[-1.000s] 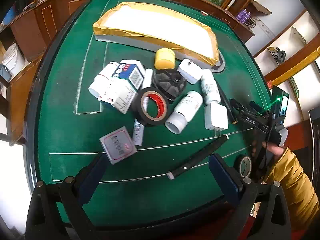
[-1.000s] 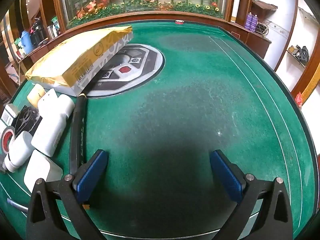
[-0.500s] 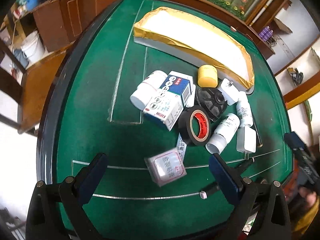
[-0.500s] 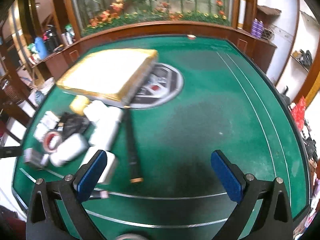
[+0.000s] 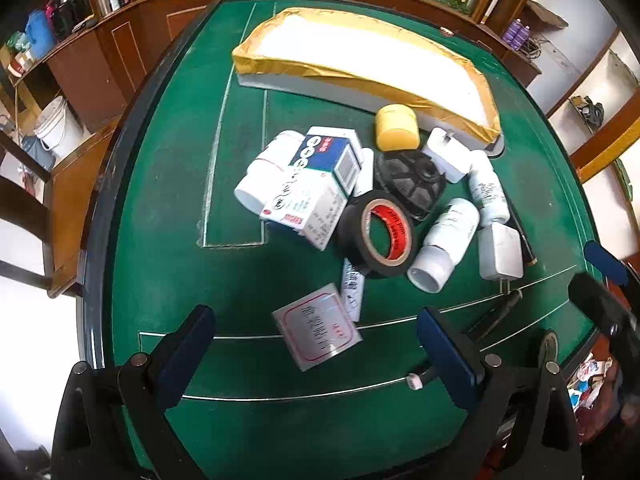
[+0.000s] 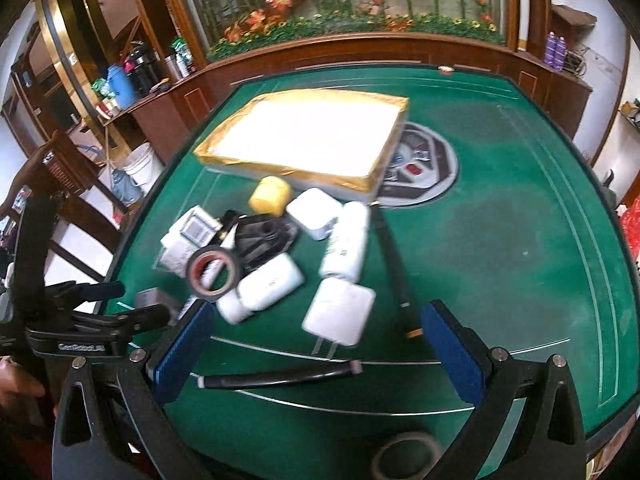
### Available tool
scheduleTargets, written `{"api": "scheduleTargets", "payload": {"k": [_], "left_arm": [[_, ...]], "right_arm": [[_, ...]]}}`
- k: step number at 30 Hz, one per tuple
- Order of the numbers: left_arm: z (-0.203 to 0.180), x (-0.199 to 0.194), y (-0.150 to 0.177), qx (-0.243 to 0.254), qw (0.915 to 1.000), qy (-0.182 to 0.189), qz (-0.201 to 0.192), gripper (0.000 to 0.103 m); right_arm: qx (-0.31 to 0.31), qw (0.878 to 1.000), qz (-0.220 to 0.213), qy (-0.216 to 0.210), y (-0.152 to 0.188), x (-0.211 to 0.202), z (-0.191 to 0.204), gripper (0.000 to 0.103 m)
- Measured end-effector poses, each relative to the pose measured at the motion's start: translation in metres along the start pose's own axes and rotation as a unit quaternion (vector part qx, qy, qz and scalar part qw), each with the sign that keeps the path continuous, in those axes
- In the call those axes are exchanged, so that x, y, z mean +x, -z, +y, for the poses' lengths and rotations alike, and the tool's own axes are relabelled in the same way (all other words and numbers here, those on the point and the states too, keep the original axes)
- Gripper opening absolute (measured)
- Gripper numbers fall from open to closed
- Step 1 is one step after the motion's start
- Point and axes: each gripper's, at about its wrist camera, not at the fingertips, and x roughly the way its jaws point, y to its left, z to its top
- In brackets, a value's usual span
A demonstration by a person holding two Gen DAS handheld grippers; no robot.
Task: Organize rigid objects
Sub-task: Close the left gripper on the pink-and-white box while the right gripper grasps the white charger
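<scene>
A pile of small objects lies on the green table (image 5: 168, 208): a black tape roll (image 5: 376, 232) with a red core, a blue-and-white box (image 5: 316, 184), white bottles (image 5: 444, 244), a white charger (image 5: 500, 252), a yellow cap (image 5: 396, 128), a black disc (image 5: 412, 180) and a flat labelled tin (image 5: 316, 330). My left gripper (image 5: 316, 356) is open and empty, just above the tin. My right gripper (image 6: 316, 348) is open and empty, near the charger (image 6: 340, 316) and a black pen (image 6: 280, 376). The tape roll also shows in the right wrist view (image 6: 214, 276).
A large gold-edged white box (image 5: 360, 60) lies at the back of the table, also in the right wrist view (image 6: 308, 136). A second tape roll (image 6: 404, 456) lies at the near edge. A long black stick (image 6: 394, 264) lies beside the pile. Wooden shelves and chairs surround the table.
Both grippers have pulled back and swung toward the pile. The left one now sits over the tin; the right one now faces the charger and pen. Nothing was picked up.
</scene>
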Motion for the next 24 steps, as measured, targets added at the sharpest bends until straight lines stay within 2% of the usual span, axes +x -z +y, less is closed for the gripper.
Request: {"api": "scheduleTargets", "payload": {"k": [3,10,14,18,24], "left_arm": [[0.003,0.003,0.002,-0.004,1.0000,-0.001,0.003,0.100],[0.006,0.009,0.007,-0.002,0.9999,-0.002,0.011,0.094],[0.010,0.018,0.011,-0.013,0.9995,0.006,0.029,0.088],[0.014,0.025,0.014,-0.021,0.9989,0.012,0.040,0.087],[0.016,0.032,0.015,-0.023,0.9986,0.015,0.045,0.060]], "right_arm": [[-0.017,1.000,-0.003,0.002,0.006,0.006,0.012,0.102],[-0.025,1.000,0.010,-0.001,0.008,0.011,0.020,0.091],[-0.030,0.999,0.029,0.000,0.011,0.021,0.024,0.083],[-0.030,0.999,0.044,0.002,0.016,0.027,0.025,0.083],[-0.018,0.998,0.056,0.005,0.019,0.033,0.018,0.083]]}}
